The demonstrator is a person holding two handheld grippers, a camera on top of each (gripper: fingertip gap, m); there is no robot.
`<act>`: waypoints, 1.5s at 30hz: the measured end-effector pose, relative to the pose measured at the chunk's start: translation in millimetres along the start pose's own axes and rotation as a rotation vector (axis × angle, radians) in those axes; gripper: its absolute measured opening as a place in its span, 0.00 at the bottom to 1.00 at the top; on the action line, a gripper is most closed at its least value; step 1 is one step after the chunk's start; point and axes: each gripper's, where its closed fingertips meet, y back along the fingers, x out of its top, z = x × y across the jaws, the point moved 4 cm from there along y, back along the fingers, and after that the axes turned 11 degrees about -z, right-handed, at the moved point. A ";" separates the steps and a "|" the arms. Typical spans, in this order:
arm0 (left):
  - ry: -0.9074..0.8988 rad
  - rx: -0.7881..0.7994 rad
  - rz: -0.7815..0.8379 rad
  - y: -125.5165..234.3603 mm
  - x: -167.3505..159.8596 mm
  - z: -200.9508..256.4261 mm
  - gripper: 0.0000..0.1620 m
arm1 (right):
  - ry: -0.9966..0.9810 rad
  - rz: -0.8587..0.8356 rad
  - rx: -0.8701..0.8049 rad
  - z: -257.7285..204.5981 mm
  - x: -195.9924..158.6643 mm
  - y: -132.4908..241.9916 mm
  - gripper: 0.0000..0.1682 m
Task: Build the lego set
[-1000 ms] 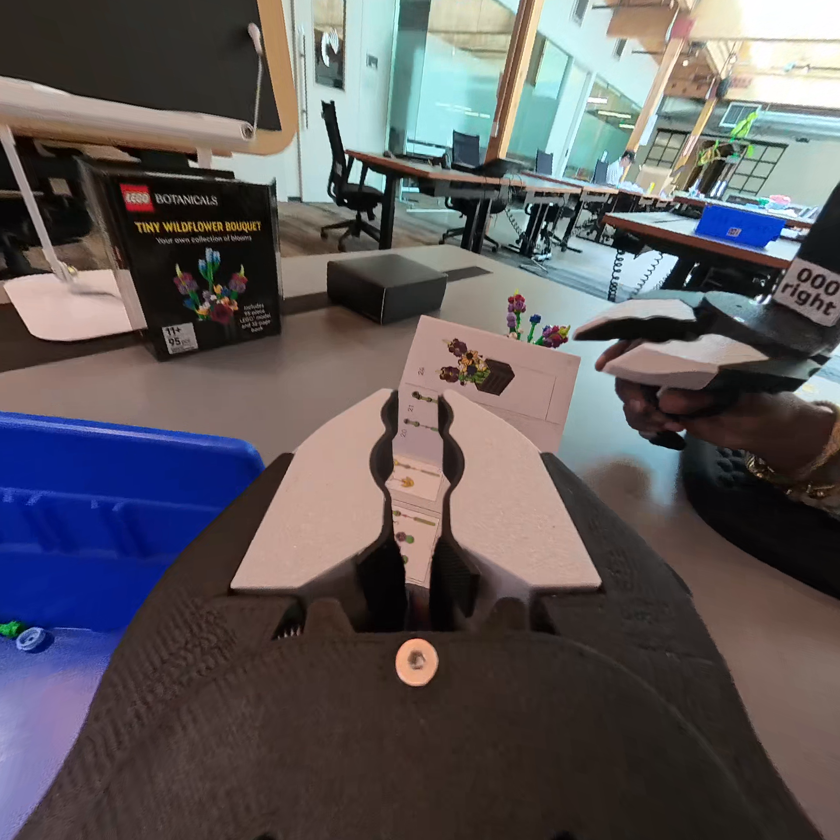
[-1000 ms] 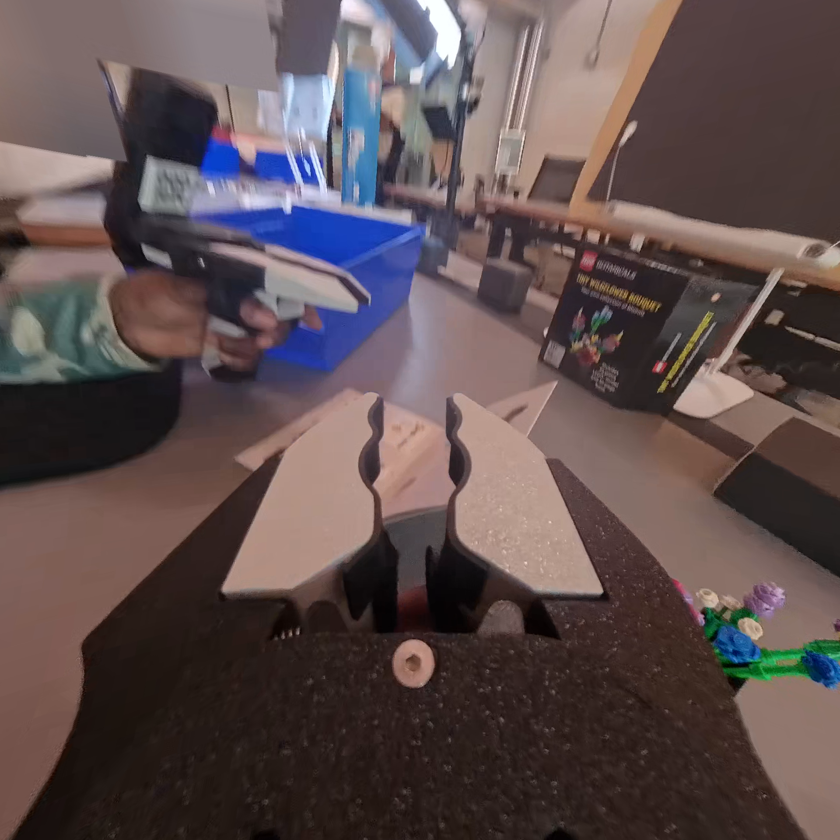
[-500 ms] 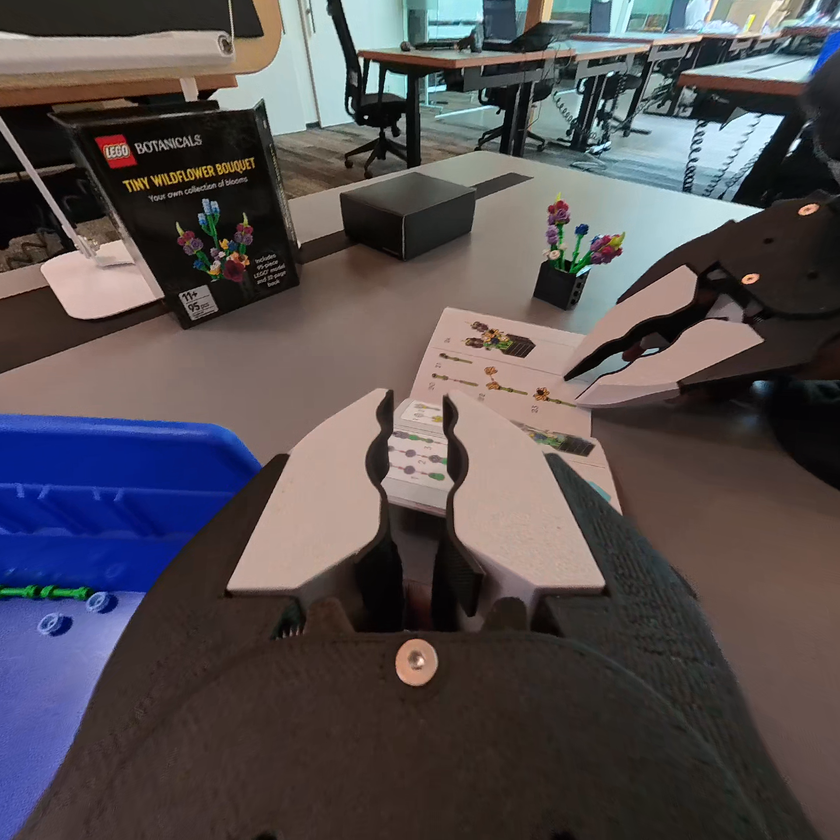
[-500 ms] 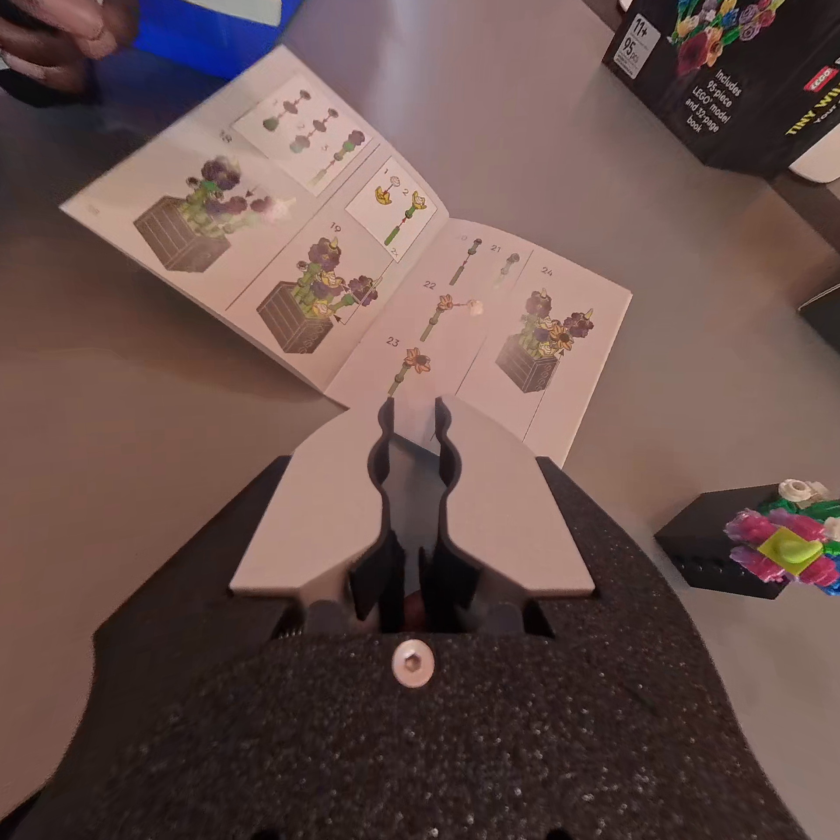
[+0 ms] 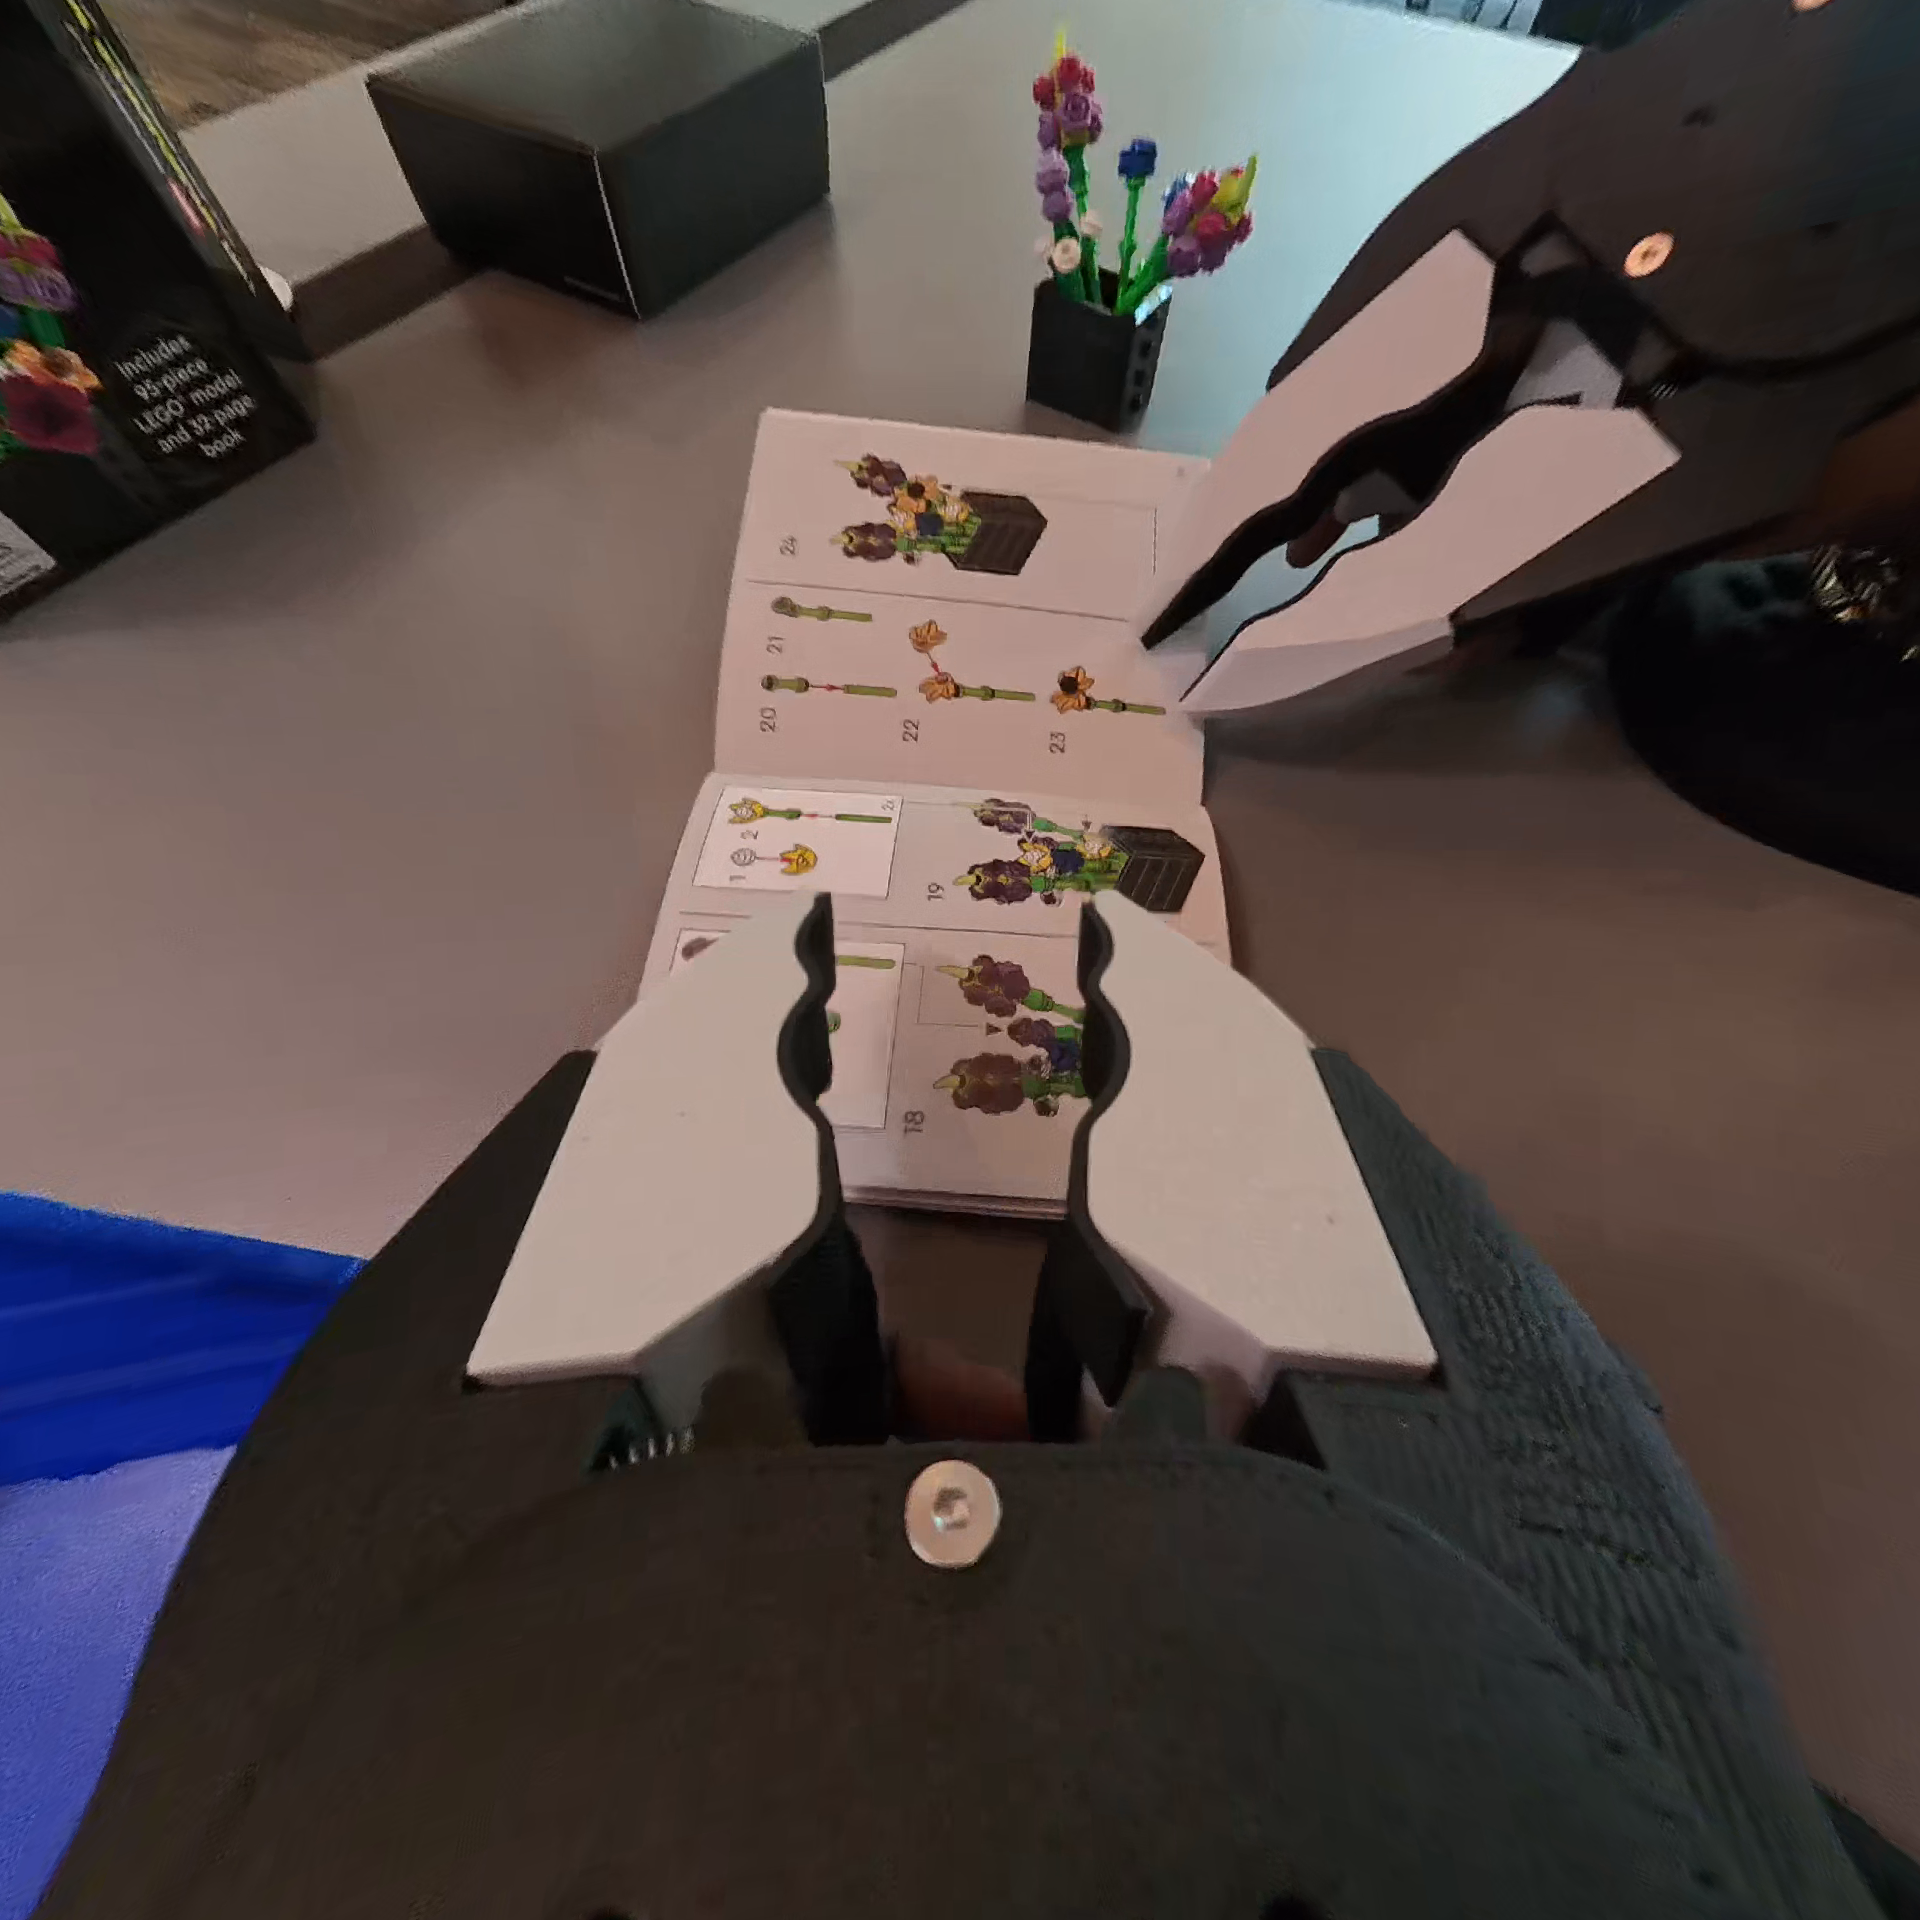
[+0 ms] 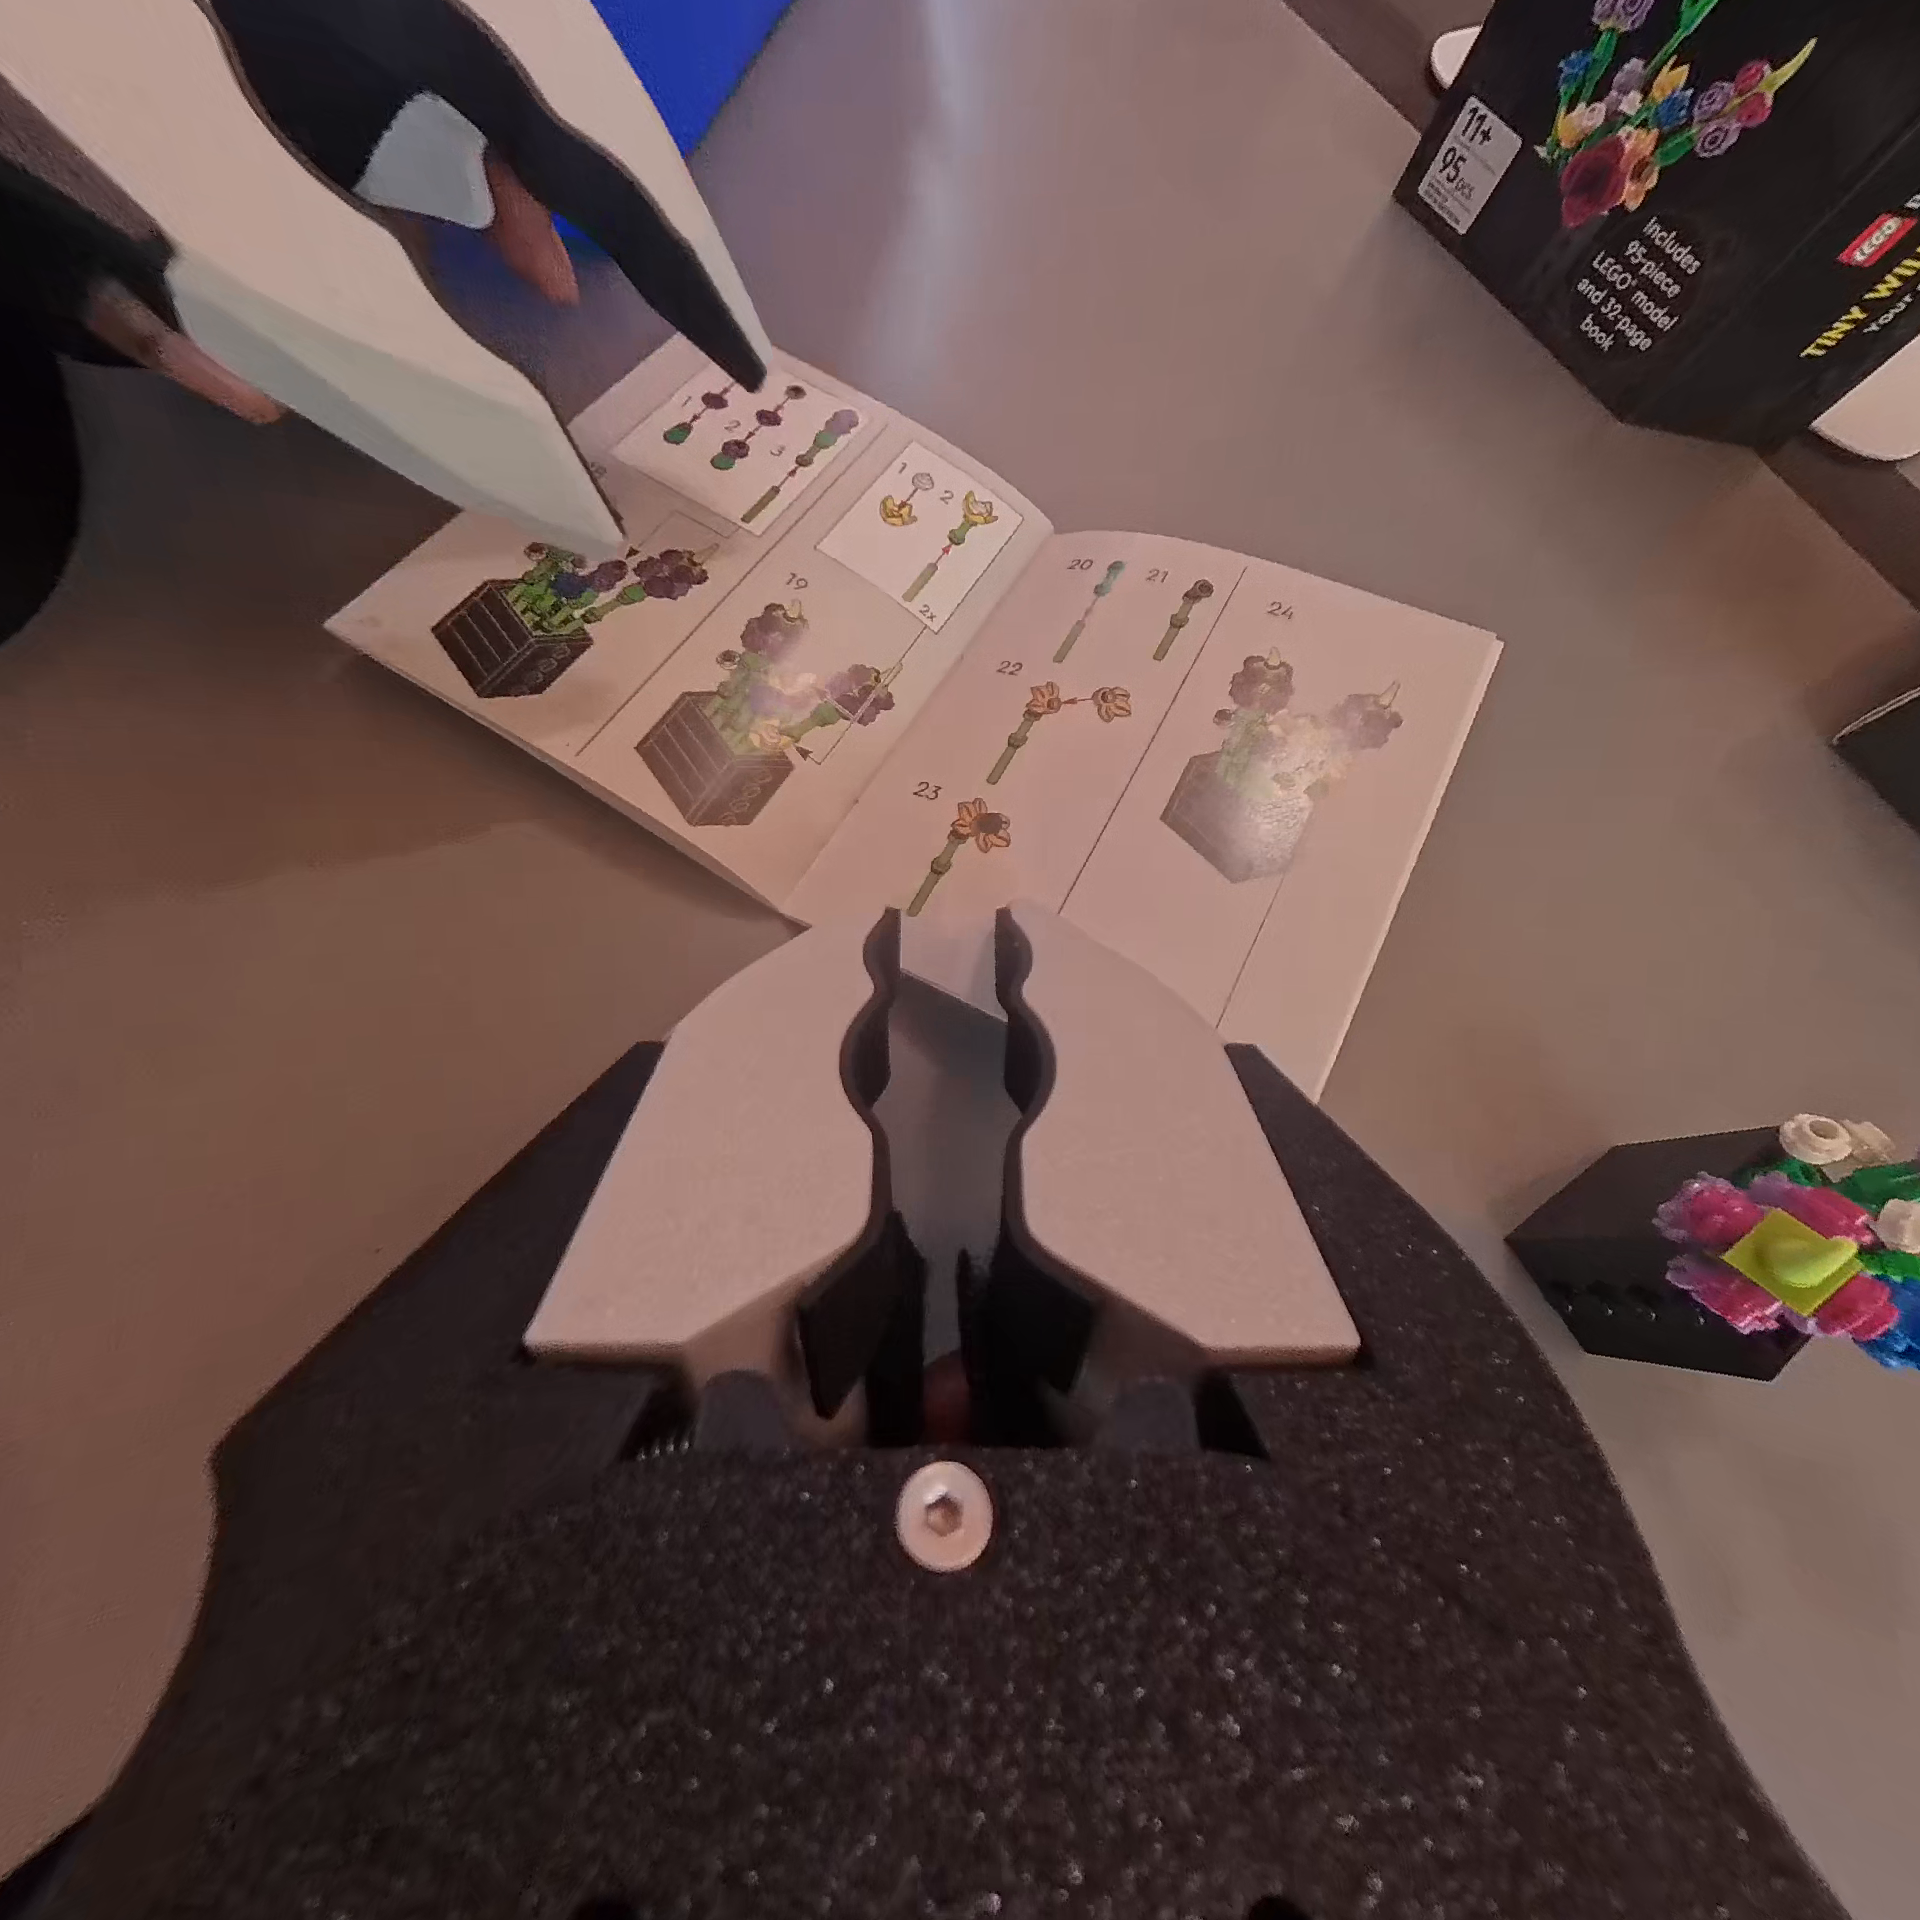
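**Both grippers over the open booklet**

While we hold a gripper in each hand, the instruction booklet (image 6: 1039, 717) lies open and flat on the grey bench (image 5: 364, 779). Our left gripper (image 5: 951, 914) hangs over the booklet's near page, its jaws spread apart and grasping nothing. Our right gripper (image 6: 943, 920) points at the opposite edge of the booklet, jaws parted by a narrow gap and empty; whether its tips touch the paper we cannot tell. The lego set stands as a small black pot of brick flowers (image 5: 1107, 301) on the bench just beyond the booklet, close beside our right gripper. A black set box (image 6: 1683, 208) stands farther off, with a smaller plain black box (image 5: 613, 156) near it. A blue bin (image 5: 156, 1340) sits at the left, by our left gripper.
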 end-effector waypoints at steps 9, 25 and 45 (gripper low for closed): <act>-0.127 0.100 -0.073 -5.3 -4.6 2.7 0.21 | -0.003 0.117 0.110 -10.4 11.2 7.3 0.12; -0.245 0.284 0.820 80.0 63.4 8.7 0.62 | 0.027 0.908 -0.056 3.9 56.7 83.3 0.61; -0.303 -0.153 0.694 53.2 58.1 51.9 0.75 | -0.029 0.982 -0.063 9.4 56.7 95.1 0.57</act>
